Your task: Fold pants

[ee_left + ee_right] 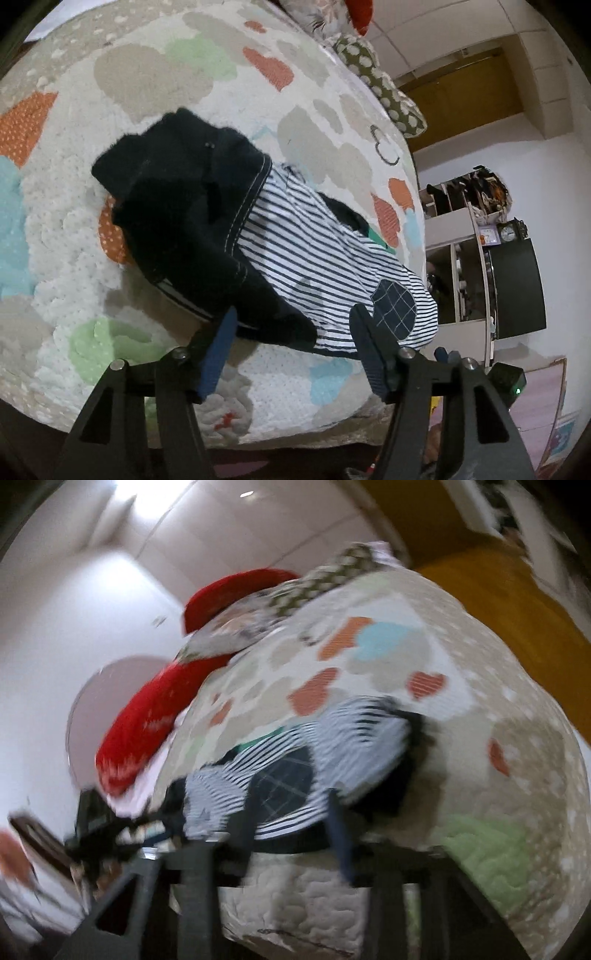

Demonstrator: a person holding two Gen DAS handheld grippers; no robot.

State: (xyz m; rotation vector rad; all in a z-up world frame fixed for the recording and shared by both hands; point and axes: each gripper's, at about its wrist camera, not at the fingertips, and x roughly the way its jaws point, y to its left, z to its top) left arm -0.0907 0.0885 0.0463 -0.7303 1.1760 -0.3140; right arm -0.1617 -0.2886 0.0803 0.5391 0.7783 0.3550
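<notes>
Striped white-and-navy pants with a dark checked patch lie on the patterned quilt, partly covered by a dark navy garment. My left gripper is open, its blue fingers spread at the near edge of the clothes, not holding them. In the blurred right wrist view the striped pants lie just beyond my right gripper, whose fingers stand apart at the pants' near edge.
Red cushions and a dotted green pillow lie at the head of the bed. Shelves with a clock and a dark screen stand beside the bed. A yellow door is behind.
</notes>
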